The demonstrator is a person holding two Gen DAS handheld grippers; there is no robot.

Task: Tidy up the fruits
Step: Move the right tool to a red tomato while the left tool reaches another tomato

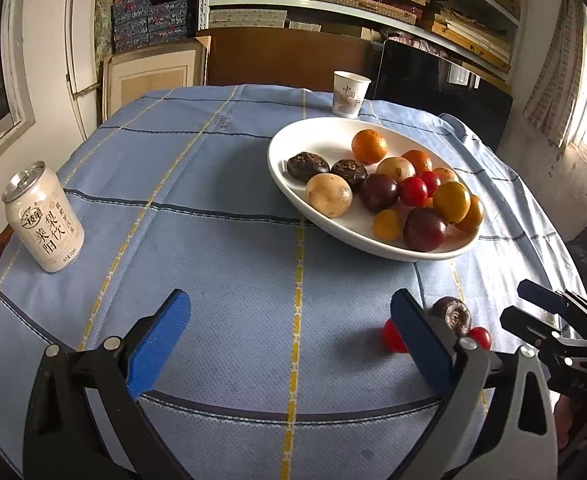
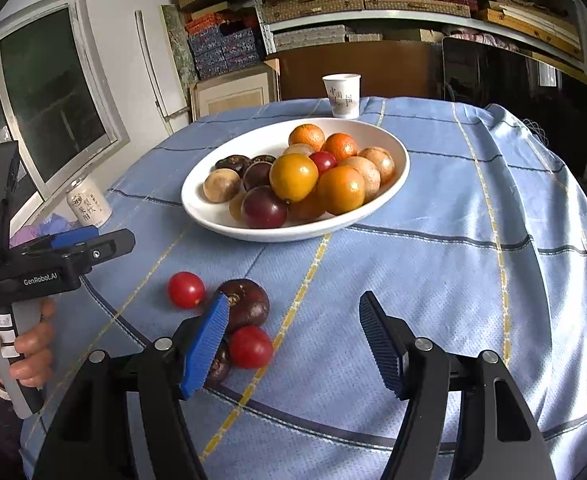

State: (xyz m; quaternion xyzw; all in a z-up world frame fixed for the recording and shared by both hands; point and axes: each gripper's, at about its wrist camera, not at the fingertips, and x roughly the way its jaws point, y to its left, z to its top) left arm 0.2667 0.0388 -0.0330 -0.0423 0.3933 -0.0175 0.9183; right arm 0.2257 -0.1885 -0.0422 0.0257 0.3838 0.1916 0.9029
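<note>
The right gripper (image 2: 293,344) stood open and empty, its left pad just beside a dark round fruit (image 2: 243,304) and two red tomatoes (image 2: 186,289) (image 2: 250,346) lying loose on the blue cloth (image 2: 453,280), short of the white bowl (image 2: 197,208) piled with fruit. The left gripper (image 1: 289,340) also hung wide over bare cloth. Closing off-centre could have nudged the touching fruits, and a round one might have rolled toward the table's edge.

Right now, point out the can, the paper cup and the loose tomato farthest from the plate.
can (image 1: 45,220), left wrist view, label side.
paper cup (image 2: 342,94), right wrist view, front wall.
tomato (image 2: 250,346), right wrist view, top skin.
</note>
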